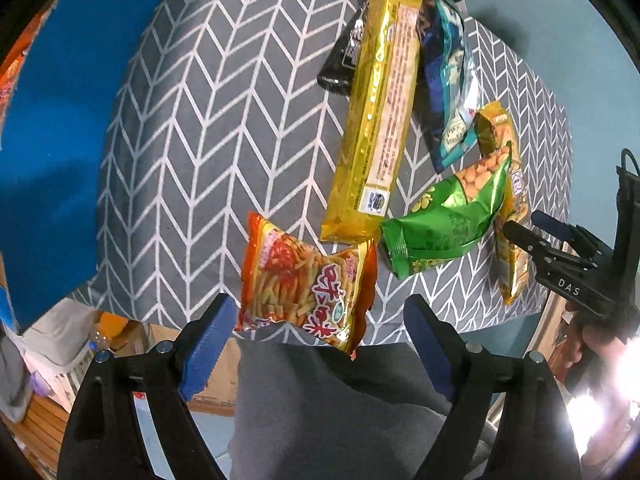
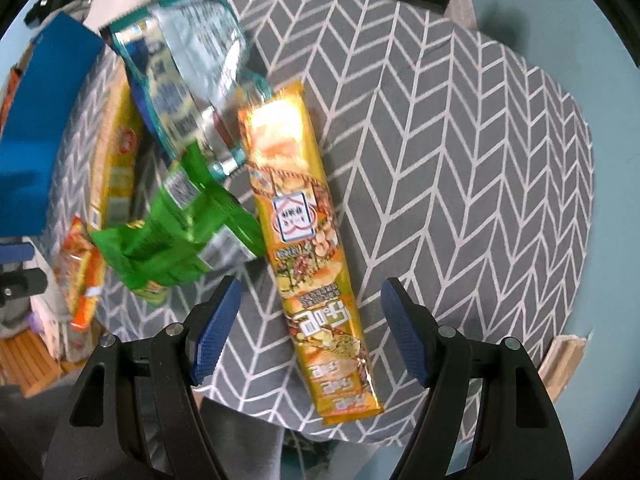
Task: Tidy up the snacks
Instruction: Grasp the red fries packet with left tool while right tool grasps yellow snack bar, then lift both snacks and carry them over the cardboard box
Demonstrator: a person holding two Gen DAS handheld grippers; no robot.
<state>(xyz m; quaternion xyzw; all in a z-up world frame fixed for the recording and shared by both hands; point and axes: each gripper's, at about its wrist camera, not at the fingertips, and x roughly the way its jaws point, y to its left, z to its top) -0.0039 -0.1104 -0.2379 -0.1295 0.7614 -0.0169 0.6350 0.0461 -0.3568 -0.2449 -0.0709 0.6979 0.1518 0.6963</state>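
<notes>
Several snack packs lie on a grey herringbone tablecloth. My left gripper stands open just over the table's near edge. An orange-red bag of sticks lies between and ahead of its blue pads, untouched. Beyond it are a long yellow pack, a green bag, a teal-blue bag and a black pack. My right gripper is open and points down over a long golden pack that lies flat between its fingers, clear of both pads. The green bag lies to its left.
A blue box stands at the table's left side, also in the right wrist view. The person's grey-clad leg is below the near table edge. The tablecloth is bare to the right of the golden pack. Clutter lies on the floor at lower left.
</notes>
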